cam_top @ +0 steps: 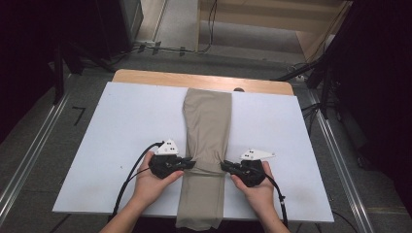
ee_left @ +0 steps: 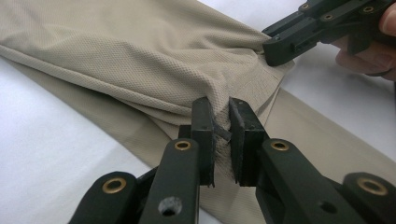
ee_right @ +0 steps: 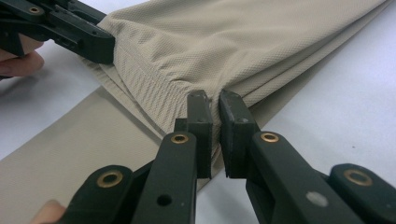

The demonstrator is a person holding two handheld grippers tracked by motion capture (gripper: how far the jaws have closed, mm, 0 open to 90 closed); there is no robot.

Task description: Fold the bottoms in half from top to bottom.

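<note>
While laid flat: one trousers (cam_top: 206,121) | two claws pinching | one table (cam_top: 121,121)

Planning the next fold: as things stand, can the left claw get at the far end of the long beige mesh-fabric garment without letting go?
Probably not. The left claw is shut on the long beige mesh-fabric garment at its near left edge; the far end lies clear across the white board, but reaching it means releasing.

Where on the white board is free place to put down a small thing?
The board is bare left of the trousers up to its left edge, and again right of them up to its right edge. It is crowded near the front, where the left gripper and right gripper pinch the trousers' fold.
</note>
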